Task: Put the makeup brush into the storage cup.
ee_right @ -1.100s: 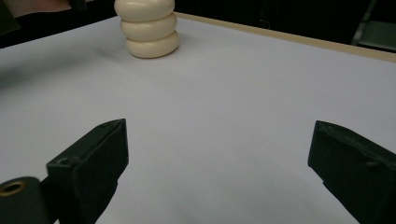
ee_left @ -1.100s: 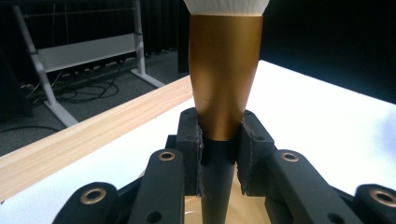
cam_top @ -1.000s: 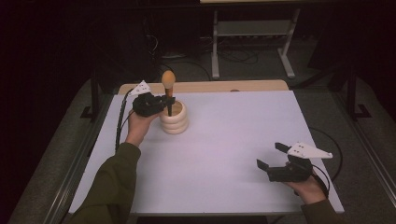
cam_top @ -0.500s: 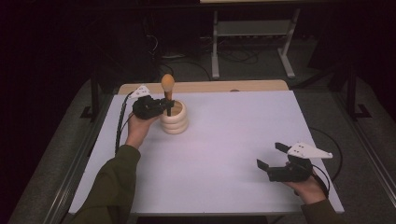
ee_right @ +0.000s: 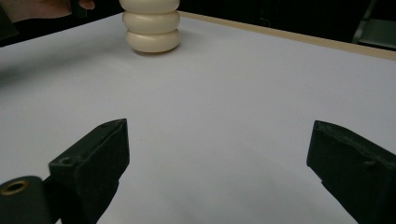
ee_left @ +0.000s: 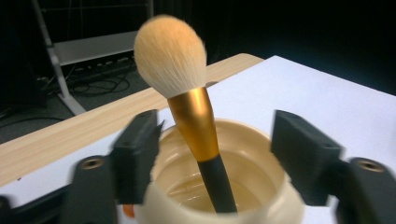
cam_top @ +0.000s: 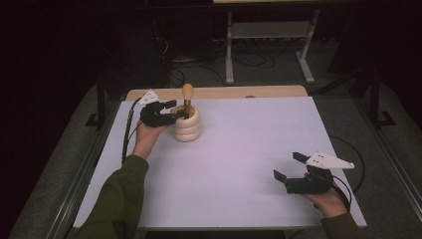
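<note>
left gripper [ee_left: 215, 154] just opened, brush [ee_left: 187, 93] in holder [ee_left: 280, 205]

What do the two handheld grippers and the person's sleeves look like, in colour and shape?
Both the left gripper and the right gripper are black, with two blocky, flat-faced jaws. Each carries a pale grey three-cornered plate on top. A dark cable trails from the left one. The person wears olive-green long sleeves.

Brush [ee_left: 198, 121]: soft bristles, glossy gold metal ferrule; holder [ee_left: 261, 196] glossy; tabletop [cam_top: 249, 149] matt.
</note>
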### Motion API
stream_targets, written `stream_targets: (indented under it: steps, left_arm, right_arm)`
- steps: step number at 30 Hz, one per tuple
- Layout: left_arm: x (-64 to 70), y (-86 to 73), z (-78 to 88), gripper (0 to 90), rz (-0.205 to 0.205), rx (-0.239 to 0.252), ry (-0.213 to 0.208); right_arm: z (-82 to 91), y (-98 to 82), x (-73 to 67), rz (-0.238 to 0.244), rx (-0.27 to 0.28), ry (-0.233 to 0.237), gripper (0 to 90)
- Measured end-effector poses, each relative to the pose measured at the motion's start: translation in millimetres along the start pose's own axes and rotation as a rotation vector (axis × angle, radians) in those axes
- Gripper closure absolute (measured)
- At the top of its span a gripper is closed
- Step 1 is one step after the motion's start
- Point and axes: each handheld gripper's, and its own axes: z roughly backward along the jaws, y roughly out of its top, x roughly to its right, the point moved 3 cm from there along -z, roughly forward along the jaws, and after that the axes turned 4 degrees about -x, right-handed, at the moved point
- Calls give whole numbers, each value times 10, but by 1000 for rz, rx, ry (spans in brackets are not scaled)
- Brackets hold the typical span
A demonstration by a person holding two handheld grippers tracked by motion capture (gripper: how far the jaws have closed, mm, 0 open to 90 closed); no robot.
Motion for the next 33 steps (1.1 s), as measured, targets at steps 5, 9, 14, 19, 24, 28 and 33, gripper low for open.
stream_targets:
  steps: [5, 9, 14, 19, 24, 28, 33]
  left_arm:
    - [10, 11, 17, 169, -8, -2, 8]
    - [16, 3, 35, 135, -17, -19, -7]
    - [17, 12, 73, 90, -13, -14, -11]
    - [23, 16, 133, 73, -14, -19, -19]
    - [45, 5, 187, 66, -14, -43, -30]
    - [96, -9, 244, 45, -22, -57, -46]
    - [172, -24, 331, 29, -25, -70, -60]
  right_arm:
    - [-2, 0, 0, 1, -1, -1, 49]
    - [3, 1, -2, 1, -1, -3, 49]
    - [10, 3, 2, -1, 0, -3, 49]
    - [9, 5, 4, -1, 2, -2, 49]
    - [12, 5, 9, 2, 5, -4, 49]
    - [18, 6, 4, -1, 4, -5, 49]
    - [19, 11, -2, -1, 6, -8, 49]
